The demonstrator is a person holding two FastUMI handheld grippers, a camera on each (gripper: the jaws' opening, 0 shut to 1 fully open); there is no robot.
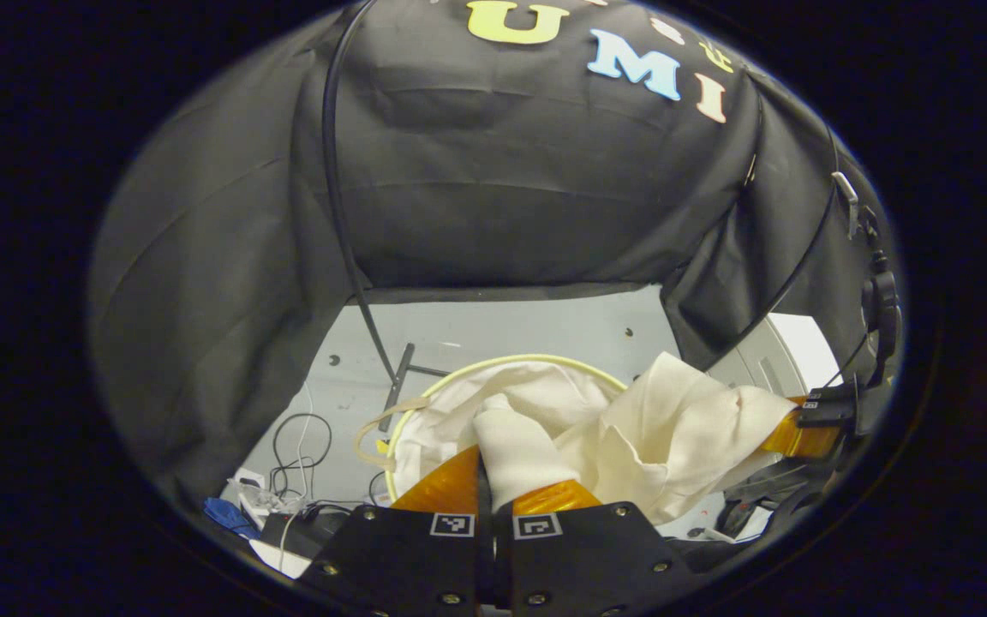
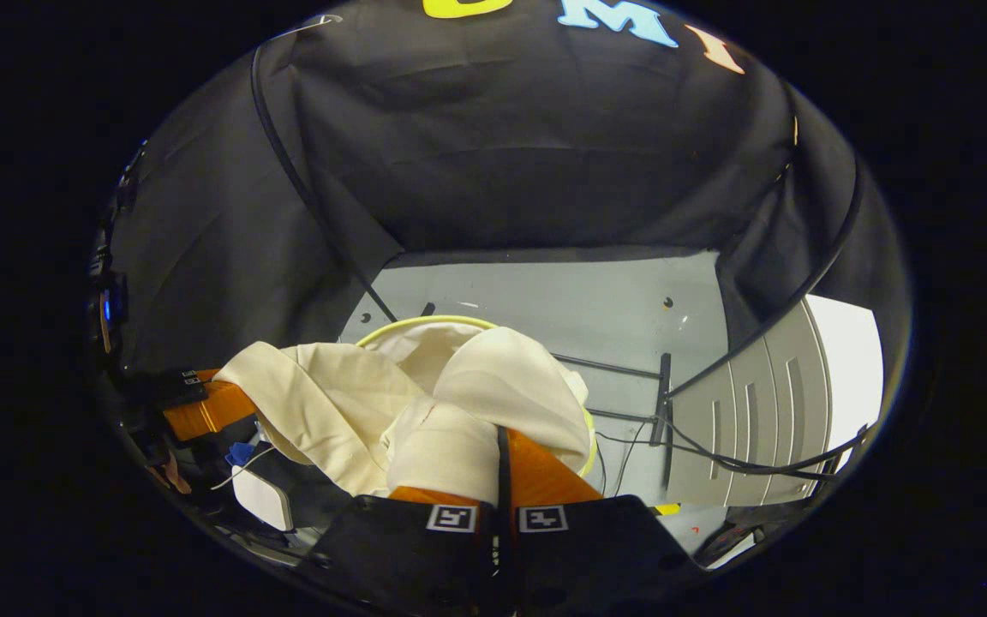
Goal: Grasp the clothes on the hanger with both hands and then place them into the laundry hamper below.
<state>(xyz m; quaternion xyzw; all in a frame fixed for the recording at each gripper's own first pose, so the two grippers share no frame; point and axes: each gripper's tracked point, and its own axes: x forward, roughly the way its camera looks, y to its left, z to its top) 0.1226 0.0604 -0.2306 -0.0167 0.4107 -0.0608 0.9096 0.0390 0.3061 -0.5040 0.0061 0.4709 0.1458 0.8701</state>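
Grey floor (image 1: 493, 330) under black cloth booth walls, with a loose tangle of cables (image 1: 301, 450) lying left of the laundry hamper (image 1: 493, 362) in the left gripper view. Cream garment (image 1: 673, 437) is bunched and slung between the two grippers, directly above the hamper's pale round rim and already sagging into its mouth. Left gripper (image 1: 493, 493) has its fingers drawn together on a rolled fold of the cloth; right gripper (image 2: 498, 467) is likewise closed on another wad, cloth pinched between both fingers. Each view also catches the other gripper farther off with fabric trailing from it. Looks like the lowering step, release not yet done. Risks as I read them: the span of cloth on the right gripper's side hangs out past the rim in the left gripper view, so letting go now could leave it draped over the edge or sliding to the floor. Opening one side before the other would swing the weight and may tug it out. Fabric could also cling to a finger on opening. Hamper looks light, so a downward push on the rim may tip it. Black stand legs (image 2: 660, 390) and cords sit near the hamper, a snag hazard.
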